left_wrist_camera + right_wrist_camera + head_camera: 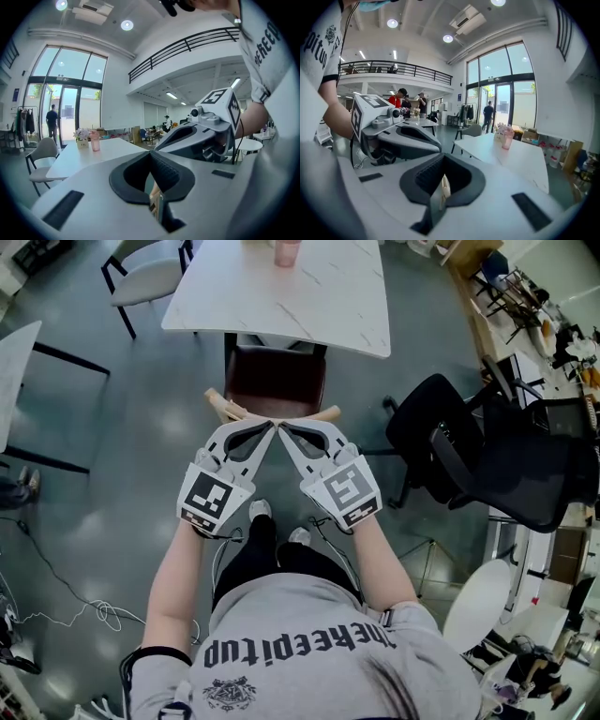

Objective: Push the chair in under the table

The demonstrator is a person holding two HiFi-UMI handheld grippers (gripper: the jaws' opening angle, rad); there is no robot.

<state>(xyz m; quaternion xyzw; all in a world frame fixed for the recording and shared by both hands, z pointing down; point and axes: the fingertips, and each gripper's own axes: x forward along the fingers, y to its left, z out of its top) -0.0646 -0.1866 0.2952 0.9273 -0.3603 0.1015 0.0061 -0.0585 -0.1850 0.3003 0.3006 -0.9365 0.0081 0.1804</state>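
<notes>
The chair (275, 381) has a dark brown seat tucked partly under the white marble table (309, 296), and its curved wooden backrest (223, 407) shows just behind the jaw tips. My left gripper (270, 426) and right gripper (284, 427) hang side by side above the backrest with their tips nearly meeting. Both are shut with nothing between the pads. In the left gripper view the left gripper (151, 155) points level toward the table (89, 157), and a sliver of wood shows below its closed jaws. The right gripper (442, 158) looks the same in its own view.
A pink cup (287, 251) stands on the table's far side. A black office chair (469, 456) is to the right, and a grey chair (145, 282) at the table's far left. Another table (14, 362) is at the left edge. A cable (84, 615) lies on the floor.
</notes>
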